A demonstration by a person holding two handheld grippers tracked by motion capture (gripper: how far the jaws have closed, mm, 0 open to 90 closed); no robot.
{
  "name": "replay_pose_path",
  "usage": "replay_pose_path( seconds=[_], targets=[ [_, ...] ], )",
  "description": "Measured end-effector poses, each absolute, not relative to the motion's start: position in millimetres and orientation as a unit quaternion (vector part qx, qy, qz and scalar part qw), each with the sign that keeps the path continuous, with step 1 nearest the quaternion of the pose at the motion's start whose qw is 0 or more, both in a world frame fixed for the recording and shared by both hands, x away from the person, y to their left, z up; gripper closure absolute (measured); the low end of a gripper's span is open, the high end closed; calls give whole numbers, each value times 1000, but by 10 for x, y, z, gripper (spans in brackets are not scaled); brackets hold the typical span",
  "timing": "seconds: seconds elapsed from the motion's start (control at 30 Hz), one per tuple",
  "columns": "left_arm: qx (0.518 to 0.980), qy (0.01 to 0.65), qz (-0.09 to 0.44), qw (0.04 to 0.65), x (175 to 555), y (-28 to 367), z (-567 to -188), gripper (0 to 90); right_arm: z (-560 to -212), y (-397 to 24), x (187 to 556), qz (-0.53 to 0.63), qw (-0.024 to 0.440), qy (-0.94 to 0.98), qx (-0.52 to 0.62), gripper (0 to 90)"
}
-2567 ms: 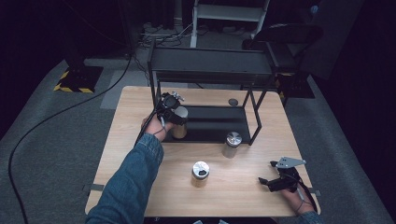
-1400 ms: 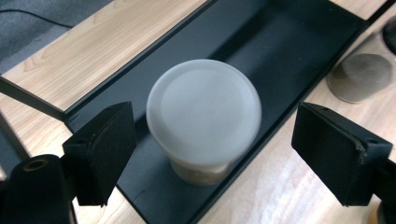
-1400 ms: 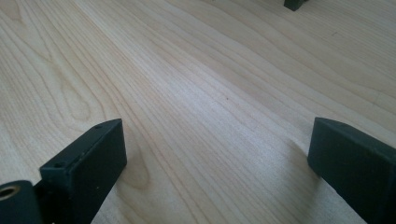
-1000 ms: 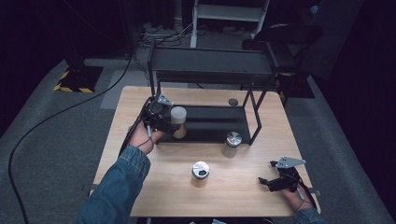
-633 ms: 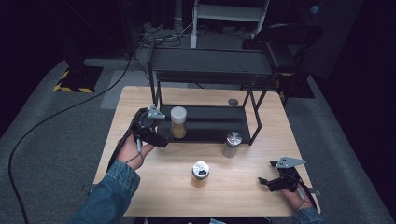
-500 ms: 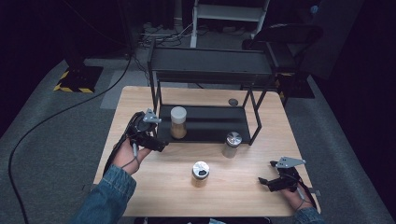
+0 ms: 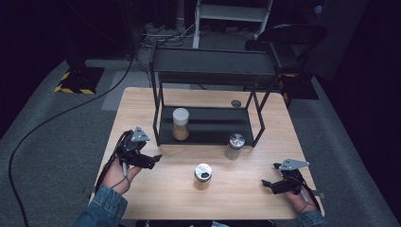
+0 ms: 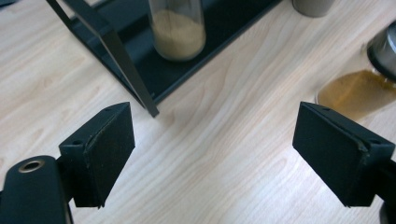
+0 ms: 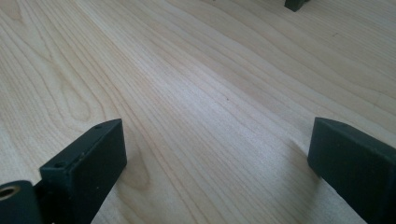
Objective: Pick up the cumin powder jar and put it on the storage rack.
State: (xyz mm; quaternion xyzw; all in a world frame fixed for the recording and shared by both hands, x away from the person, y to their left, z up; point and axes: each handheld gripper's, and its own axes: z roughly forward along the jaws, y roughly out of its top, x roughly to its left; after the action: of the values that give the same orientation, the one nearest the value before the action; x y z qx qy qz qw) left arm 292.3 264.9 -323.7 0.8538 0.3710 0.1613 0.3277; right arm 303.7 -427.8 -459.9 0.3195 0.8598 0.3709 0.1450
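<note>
No brand, label or readable writing can be made out on any of the jars or on the rack.

The left gripper (image 7: pixel 150 160) is held low over the wooden table (image 7: pixel 142 101), near its left edge, just beside the front left leg of the black rack (image 7: pixel 213 66). Its jaws are released and nothing is grasped between them; in the left gripper view only bare wood is seen between the pads. The left hand (image 7: pixel 116 174) is wrapped around the gripper from behind, and a denim sleeve (image 7: pixel 101 210) is seen at the bottom edge.

The jar with the white lid (image 7: pixel 180 124), filled partly with a light powder, is standing upright on the lower shelf of the rack, at its left end, apart from the left gripper.

The right gripper (image 7: pixel 269 183) is held near the front right corner of the table, its jaws also released and empty. Two jars with metal lids are standing on the table: one (image 7: pixel 235 146) just in front of the rack, one (image 7: pixel 203 176) nearer to the person.
</note>
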Motion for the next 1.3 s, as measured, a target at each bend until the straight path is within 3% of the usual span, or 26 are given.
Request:
replay_pose_path(
  seconds=[1.3],
  targets=[
    [830, 431, 160, 317, 2589, 3001, -4140, 133, -4598, -4276, 3037, 370, 145, 860, 320, 43]
  ],
)
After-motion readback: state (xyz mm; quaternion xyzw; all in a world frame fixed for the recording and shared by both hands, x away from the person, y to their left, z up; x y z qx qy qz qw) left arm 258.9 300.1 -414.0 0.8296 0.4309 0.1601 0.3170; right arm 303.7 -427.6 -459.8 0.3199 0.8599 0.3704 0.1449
